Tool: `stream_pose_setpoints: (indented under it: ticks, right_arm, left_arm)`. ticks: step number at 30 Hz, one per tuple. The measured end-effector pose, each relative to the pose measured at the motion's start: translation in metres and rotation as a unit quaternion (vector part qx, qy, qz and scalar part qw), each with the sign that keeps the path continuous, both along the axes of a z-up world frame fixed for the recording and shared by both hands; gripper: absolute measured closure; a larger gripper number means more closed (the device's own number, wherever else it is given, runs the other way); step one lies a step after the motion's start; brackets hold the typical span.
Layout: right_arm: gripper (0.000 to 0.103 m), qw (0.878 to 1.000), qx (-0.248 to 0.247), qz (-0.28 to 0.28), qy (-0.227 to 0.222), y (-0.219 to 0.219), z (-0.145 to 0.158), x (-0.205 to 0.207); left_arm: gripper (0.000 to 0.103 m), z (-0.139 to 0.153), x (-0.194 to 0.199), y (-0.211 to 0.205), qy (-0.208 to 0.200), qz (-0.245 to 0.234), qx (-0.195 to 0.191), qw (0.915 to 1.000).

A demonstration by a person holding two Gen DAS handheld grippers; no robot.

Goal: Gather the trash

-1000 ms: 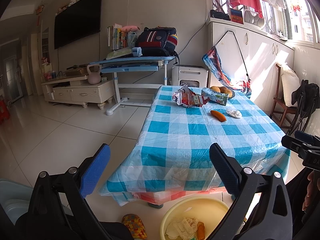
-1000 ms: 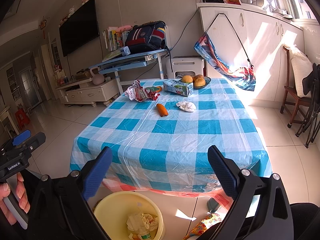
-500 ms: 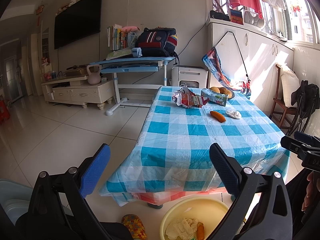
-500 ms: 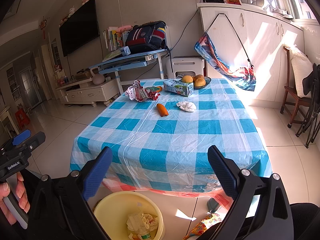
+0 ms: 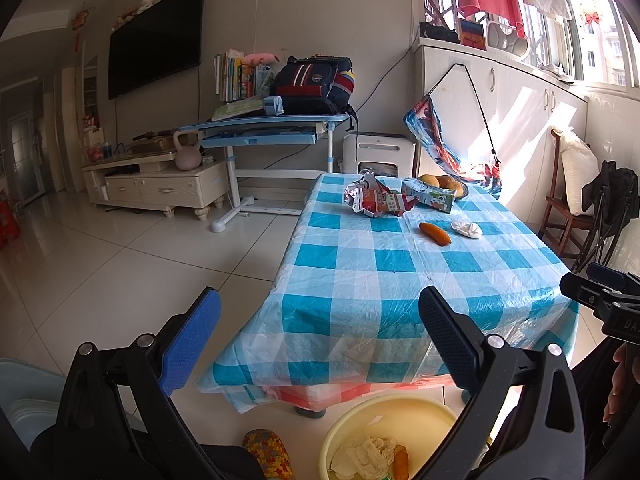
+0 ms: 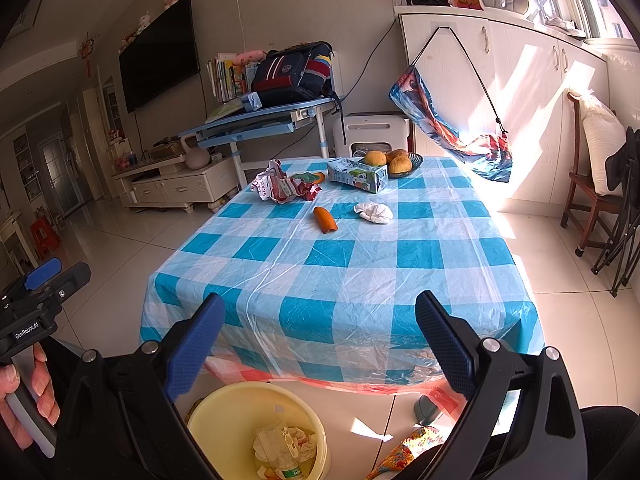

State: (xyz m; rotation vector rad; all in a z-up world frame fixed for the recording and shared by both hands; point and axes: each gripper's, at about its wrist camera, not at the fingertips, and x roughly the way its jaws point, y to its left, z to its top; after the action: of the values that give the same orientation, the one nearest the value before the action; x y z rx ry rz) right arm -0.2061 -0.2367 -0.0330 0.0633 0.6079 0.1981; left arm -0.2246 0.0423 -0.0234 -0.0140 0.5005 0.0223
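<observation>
Carrot (image 6: 325, 219) on tablecloth (image 6: 360, 272) (tissue (image 6: 374, 213) beside)

Both cameras sit low, off the near end of the surface (image 5: 400, 280), and look forward along their own fingers down its length toward the far wall. The left view stands off the left corner and takes in much open floor (image 5: 100, 272). The right view faces the near edge more squarely, with the surface (image 6: 340, 272) filling its middle. Both views share the whole checked top, the yellow bucket (image 5: 360, 416) (image 6: 224, 408) on the floor just below, and the television (image 5: 156, 36) (image 6: 160, 48). Each view catches the other tool at its edge.
</observation>
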Motion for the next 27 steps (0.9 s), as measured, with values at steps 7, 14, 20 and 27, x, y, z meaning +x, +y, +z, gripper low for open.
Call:
stream_pose_setpoints:
  ticks: [7, 14, 20, 27]
  right_arm:
    - [0.011, 1.000, 0.000, 0.000, 0.000, -0.0006, -0.0007, 0.0004]
    - [0.011, 1.000, -0.001, 0.000, 0.001, 0.0001, -0.0008, 0.0003]
    - [0.011, 1.000, -0.002, 0.000, 0.002, 0.0003, -0.0014, 0.0002]
    - [0.011, 1.000, -0.003, 0.002, 0.003, 0.0010, -0.0021, 0.0001]
  left_arm:
    - [0.007, -0.0005, -0.0002, -0.0008, 0.001, -0.001, 0.001, 1.0000]
    - [0.007, -0.0003, -0.0004, -0.0012, 0.000, -0.001, 0.002, 1.0000]
    - [0.007, -0.0003, 0.0039, 0.0007, 0.002, -0.004, 0.004, 1.0000]
    - [0.007, -0.0005, 0.0035, -0.0001, 0.002, -0.003, 0.004, 1.0000]
